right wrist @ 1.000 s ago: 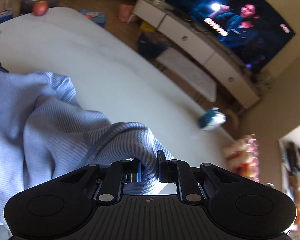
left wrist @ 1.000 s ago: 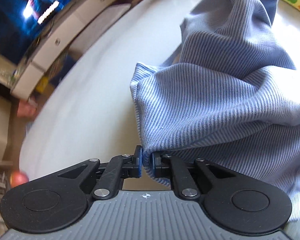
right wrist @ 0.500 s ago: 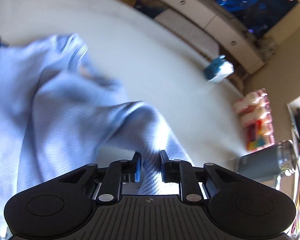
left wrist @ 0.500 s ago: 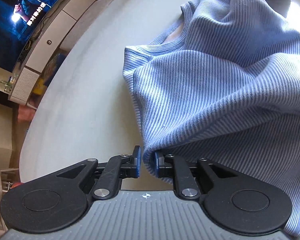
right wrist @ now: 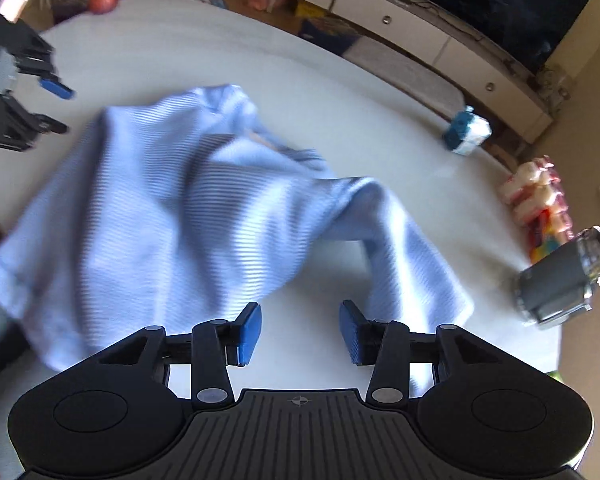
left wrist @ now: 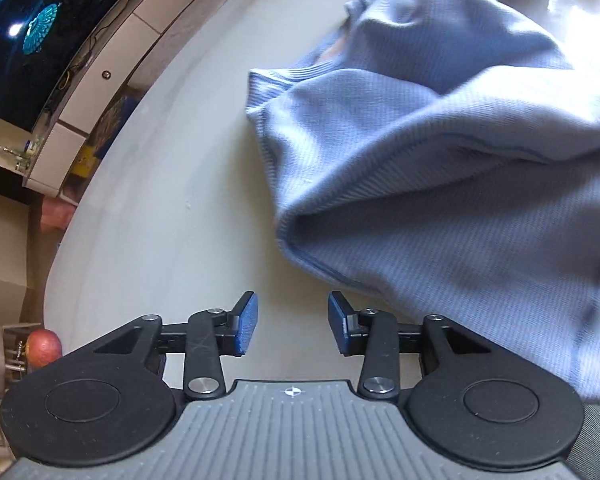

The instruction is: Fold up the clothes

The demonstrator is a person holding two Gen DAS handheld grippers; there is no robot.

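the light-blue ribbed shirt (right wrist: 172, 200) lies rumpled on the white tabletop (left wrist: 172, 184). the left tool (left wrist: 292, 326) is opening, its blue pads apart with only bare tabletop between them and the shirt's hem just beyond. the right tool (right wrist: 300, 330) is opening too, nothing between its pads, a fold of shirt beside its right pad.

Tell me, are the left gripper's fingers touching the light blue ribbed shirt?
Apart. The left wrist view shows bare table between the opening left gripper and the shirt.
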